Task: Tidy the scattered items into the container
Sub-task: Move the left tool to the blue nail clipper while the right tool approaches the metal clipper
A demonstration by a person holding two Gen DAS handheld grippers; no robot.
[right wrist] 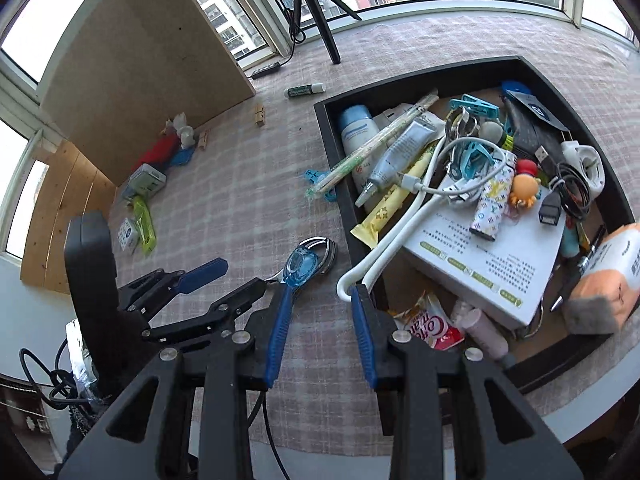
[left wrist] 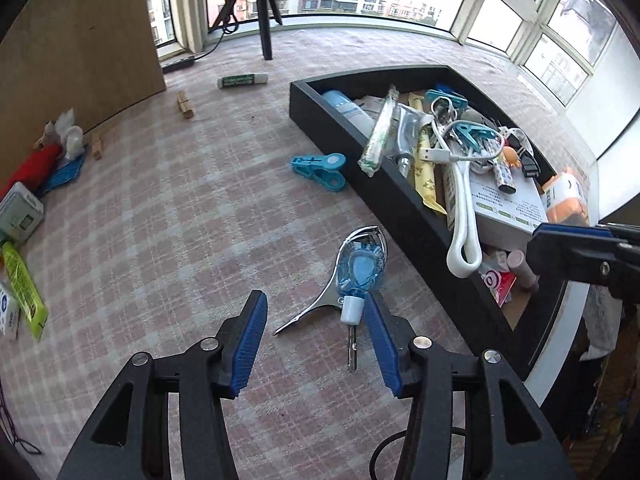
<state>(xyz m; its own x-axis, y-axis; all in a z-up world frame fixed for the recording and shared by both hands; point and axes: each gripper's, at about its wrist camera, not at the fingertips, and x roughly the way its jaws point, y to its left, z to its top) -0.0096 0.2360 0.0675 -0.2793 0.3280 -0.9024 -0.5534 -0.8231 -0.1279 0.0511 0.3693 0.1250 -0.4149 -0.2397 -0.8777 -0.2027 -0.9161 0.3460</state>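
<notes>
The black container (left wrist: 320,120) (right wrist: 345,216) holds several things: tubes, cables, clips, a white box. Just left of its near wall a chrome tool with a clear blue drop-shaped piece (left wrist: 360,268) (right wrist: 302,266) lies on the checked cloth. My left gripper (left wrist: 314,296) (right wrist: 246,274) hangs open over it; the chrome handle lies between the fingers and the white cap sits beside the right pad. The right gripper (right wrist: 320,292) is open and empty, beside the container's near corner and a white hook (right wrist: 384,252). One of its fingers (left wrist: 560,240) shows at the right edge of the left wrist view.
Loose on the cloth: a teal clip (left wrist: 320,166), a green-white stick (left wrist: 242,80), wooden pegs (left wrist: 185,105), and at the left a red item (left wrist: 32,172), a grey box (left wrist: 20,212), a green packet (left wrist: 24,288). A wooden board (left wrist: 80,40) and tripod (left wrist: 264,20) stand behind.
</notes>
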